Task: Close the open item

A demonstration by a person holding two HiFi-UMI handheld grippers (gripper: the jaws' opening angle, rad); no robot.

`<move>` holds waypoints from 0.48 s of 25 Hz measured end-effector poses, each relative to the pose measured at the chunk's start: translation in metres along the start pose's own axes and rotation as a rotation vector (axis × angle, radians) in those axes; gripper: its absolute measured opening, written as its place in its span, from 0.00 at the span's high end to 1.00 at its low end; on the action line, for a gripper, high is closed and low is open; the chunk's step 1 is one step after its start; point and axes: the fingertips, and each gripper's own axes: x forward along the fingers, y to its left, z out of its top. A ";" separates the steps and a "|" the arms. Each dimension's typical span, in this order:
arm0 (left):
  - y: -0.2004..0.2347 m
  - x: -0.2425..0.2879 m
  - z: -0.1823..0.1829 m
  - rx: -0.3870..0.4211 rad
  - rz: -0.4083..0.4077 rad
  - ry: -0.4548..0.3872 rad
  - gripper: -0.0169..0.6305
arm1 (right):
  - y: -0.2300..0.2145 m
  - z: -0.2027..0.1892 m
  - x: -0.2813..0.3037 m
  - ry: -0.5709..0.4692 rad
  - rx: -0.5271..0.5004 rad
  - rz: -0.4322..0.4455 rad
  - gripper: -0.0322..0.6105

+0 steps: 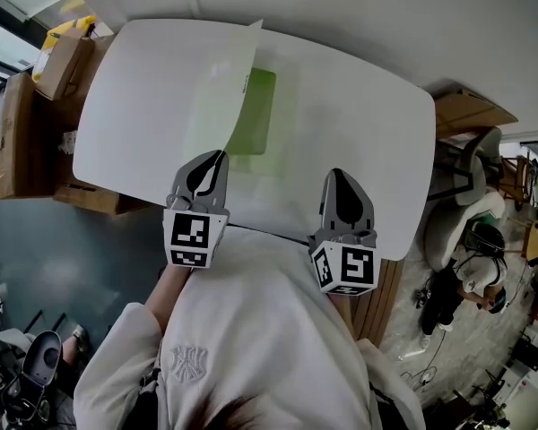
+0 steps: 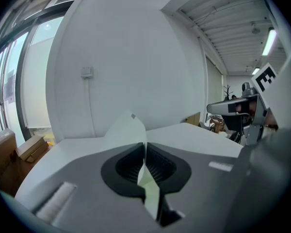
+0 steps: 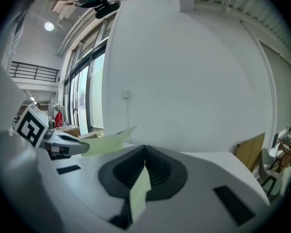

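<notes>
The folder (image 1: 251,115) lies on the white table (image 1: 368,124), just ahead of both tongs, and it is not closed: its translucent cover (image 1: 220,88) stands tilted up over the green sheet (image 1: 262,97) inside. The left gripper (image 1: 208,170) has its jaws pressed together on the near edge of that cover, which runs up between them in the left gripper view (image 2: 145,166). The right gripper (image 1: 343,191) is likewise clamped on a thin pale-green edge (image 3: 144,171) (most likely the folder's lower leaf, though I cannot tell for certain). So the hold is made and the closing itself is left: the cover has to come down flat onto the lower leaf before either grip lets go.
</notes>
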 end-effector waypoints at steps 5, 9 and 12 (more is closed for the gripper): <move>-0.016 0.010 -0.005 0.021 -0.047 0.023 0.95 | -0.003 -0.003 -0.001 0.004 0.011 -0.005 0.94; -0.025 0.017 -0.011 0.035 -0.077 0.042 0.94 | -0.004 -0.005 -0.002 0.006 0.019 -0.011 0.94; -0.032 0.022 -0.015 0.050 -0.095 0.056 0.94 | -0.006 -0.006 -0.002 0.006 0.022 -0.015 0.94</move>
